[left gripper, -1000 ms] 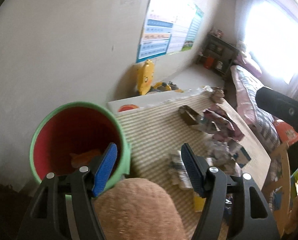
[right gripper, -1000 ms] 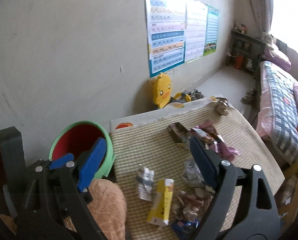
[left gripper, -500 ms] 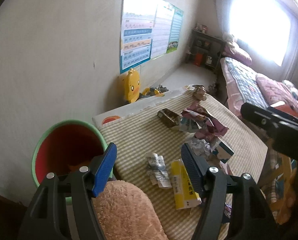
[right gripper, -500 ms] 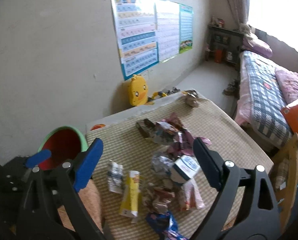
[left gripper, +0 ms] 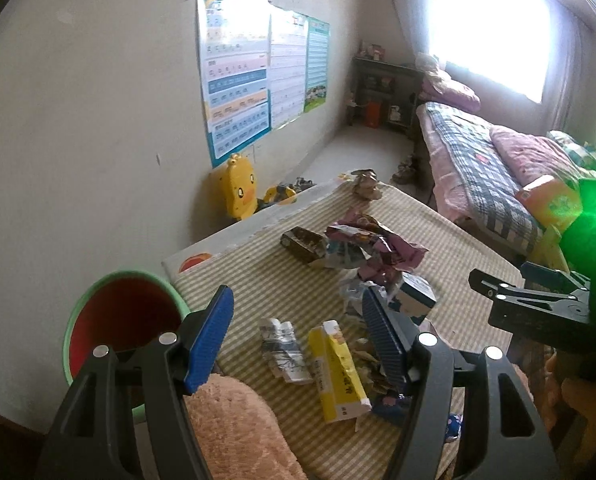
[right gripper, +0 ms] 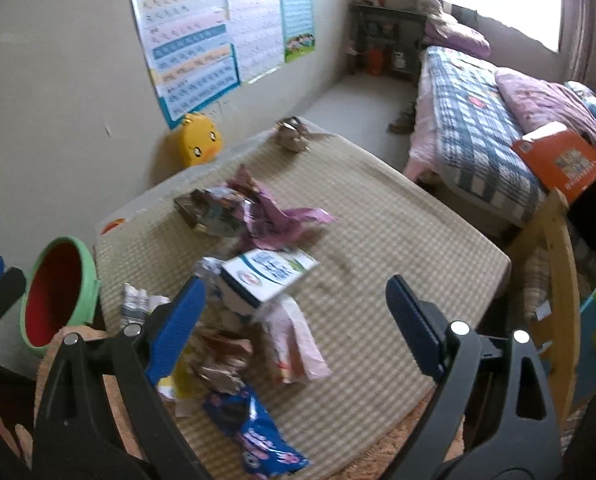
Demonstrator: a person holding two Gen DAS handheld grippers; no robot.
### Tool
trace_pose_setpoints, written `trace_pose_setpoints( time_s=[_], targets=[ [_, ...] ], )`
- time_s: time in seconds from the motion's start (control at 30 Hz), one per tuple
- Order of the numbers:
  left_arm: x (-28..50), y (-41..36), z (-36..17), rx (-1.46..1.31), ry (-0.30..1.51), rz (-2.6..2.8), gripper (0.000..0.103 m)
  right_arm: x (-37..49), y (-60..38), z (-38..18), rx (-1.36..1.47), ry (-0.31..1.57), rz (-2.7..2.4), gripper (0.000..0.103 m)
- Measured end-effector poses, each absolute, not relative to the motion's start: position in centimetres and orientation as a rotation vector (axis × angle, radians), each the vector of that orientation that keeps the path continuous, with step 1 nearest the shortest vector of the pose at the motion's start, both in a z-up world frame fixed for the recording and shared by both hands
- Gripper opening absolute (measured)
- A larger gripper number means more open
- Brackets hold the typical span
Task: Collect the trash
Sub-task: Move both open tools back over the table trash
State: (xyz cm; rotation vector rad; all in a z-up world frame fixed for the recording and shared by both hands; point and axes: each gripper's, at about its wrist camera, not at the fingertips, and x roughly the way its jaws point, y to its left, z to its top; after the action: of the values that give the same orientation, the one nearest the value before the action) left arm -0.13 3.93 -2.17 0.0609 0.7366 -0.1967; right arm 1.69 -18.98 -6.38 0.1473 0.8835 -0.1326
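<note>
Crumpled trash lies heaped on a checked beige mat [right gripper: 398, 240]: a white-and-blue carton [right gripper: 268, 274] tilted on top of the pile, a yellow carton [left gripper: 338, 370] flat on the mat near its front edge, a crushed white wrapper [left gripper: 284, 350] just beside it, a blue snack bag [right gripper: 258, 436] nearest the right camera, a pink wrapper [right gripper: 298, 344] next to that, and purple wrappers [left gripper: 382, 252] with a dark brown packet [left gripper: 302, 242] farther back. One small crumpled wad [right gripper: 292, 136] sits alone at the mat's far edge. A green bin with a red inside [left gripper: 124, 320] stands off the mat's left corner, against the wall.

The left gripper [left gripper: 298, 336] hangs over the near pile with its jaws apart, nothing between the pads. The right gripper [right gripper: 296, 312] is spread wider; its jaws have just been opening and are empty above the white-and-blue carton and pink wrapper.

A tan plush cushion [left gripper: 238, 428] lies under the left gripper. A yellow duck toy [right gripper: 200, 146] leans at the wall below posters [right gripper: 218, 36]; a bed with a plaid quilt [right gripper: 478, 132] runs along the right.
</note>
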Motion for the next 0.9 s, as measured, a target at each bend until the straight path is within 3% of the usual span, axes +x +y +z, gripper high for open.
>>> trace_pose_setpoints(
  time_s=[0.47, 0.9],
  targets=[
    [0.0, 1.2, -2.4, 0.105, 0.753, -0.229, 0.063, 1.1, -20.9, -7.7, 0.174, 0.905, -0.165, 0.09],
    [3.2, -1.4, -14.5, 0.048, 1.098, -0.262, 0.062, 0.3, -22.4, -6.4, 0.163, 0.855, -0.203, 0.091]
  ],
)
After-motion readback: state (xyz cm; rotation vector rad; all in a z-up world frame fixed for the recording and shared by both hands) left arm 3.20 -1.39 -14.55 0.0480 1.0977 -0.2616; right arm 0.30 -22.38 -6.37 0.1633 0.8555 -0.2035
